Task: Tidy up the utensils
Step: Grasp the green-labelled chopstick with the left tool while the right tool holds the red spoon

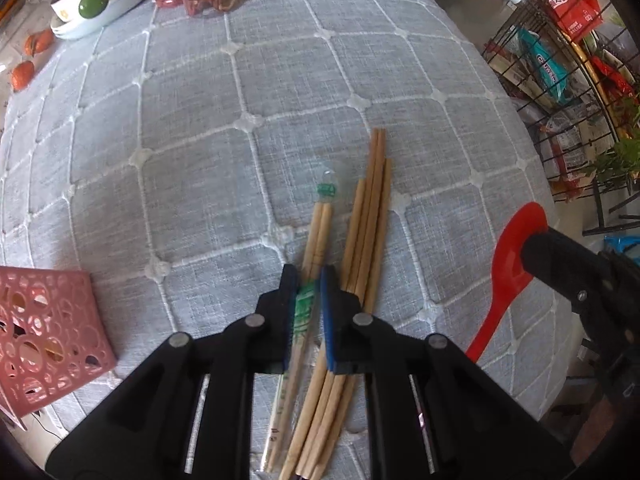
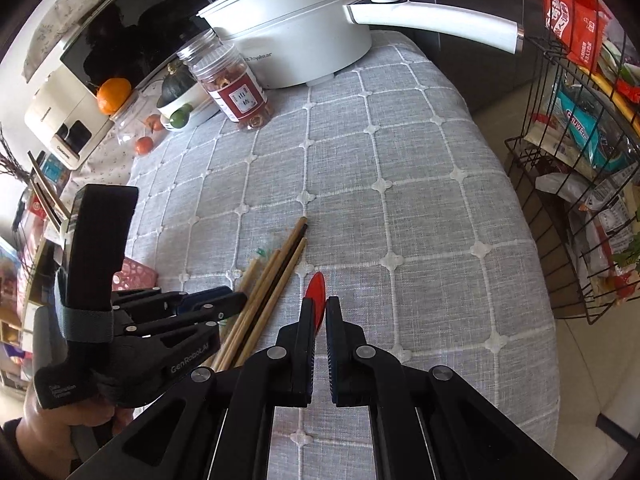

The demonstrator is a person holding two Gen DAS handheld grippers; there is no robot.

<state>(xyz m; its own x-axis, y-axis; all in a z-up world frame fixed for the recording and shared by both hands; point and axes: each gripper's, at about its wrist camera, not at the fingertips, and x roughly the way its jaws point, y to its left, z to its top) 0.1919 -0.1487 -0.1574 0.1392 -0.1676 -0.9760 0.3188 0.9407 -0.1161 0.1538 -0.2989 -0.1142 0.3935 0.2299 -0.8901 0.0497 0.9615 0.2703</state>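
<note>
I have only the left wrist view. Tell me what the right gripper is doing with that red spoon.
Observer: The right gripper has its fingers either side of the red spoon, close to the bowl end, with narrow gaps visible.
Operator: Report what stands at the far end of the table.
Observer: A white electric pot with a long handle, next to a red-labelled jar.
Operator: Say where the left gripper sits relative to the spoon.
Observer: The left gripper is left of the spoon, beyond the loose chopsticks.
</note>
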